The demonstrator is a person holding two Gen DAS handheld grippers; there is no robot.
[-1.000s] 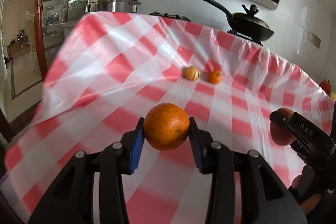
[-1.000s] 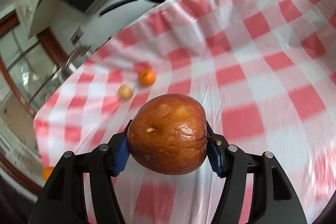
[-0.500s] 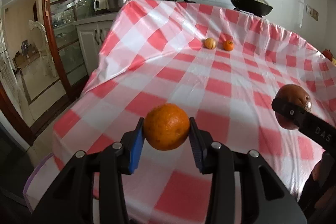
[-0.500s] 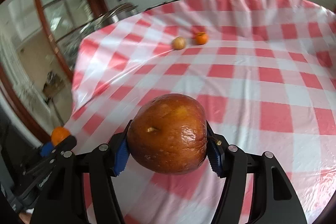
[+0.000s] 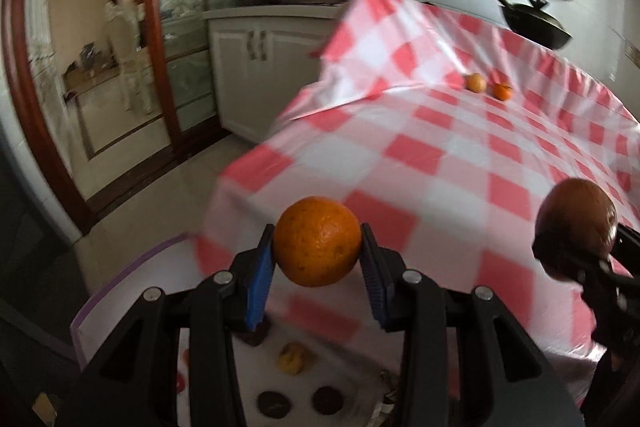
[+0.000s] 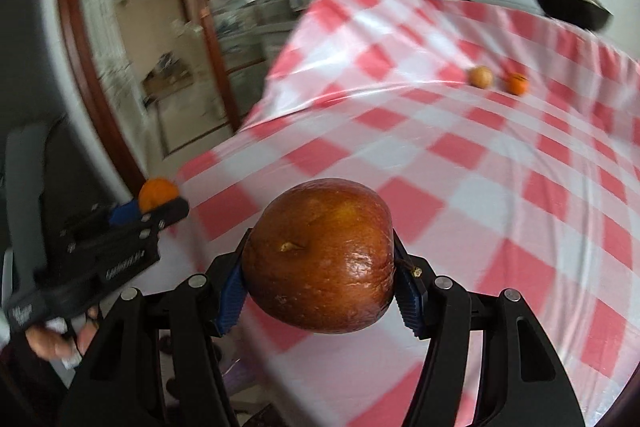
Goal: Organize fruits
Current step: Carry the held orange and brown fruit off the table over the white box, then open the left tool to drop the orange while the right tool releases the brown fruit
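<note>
Gripping orange [image 5: 317, 241], brown apple [image 6: 318, 261] — both aloft

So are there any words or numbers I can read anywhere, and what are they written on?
No text can be read here.
White lettering on the side of the left gripper, which holds the orange: blurred, unreadable.
White label on its handle end, lower left of the right wrist view: blurred, unreadable.
Right gripper, holding the brown fruit: no lettering visible.
</note>
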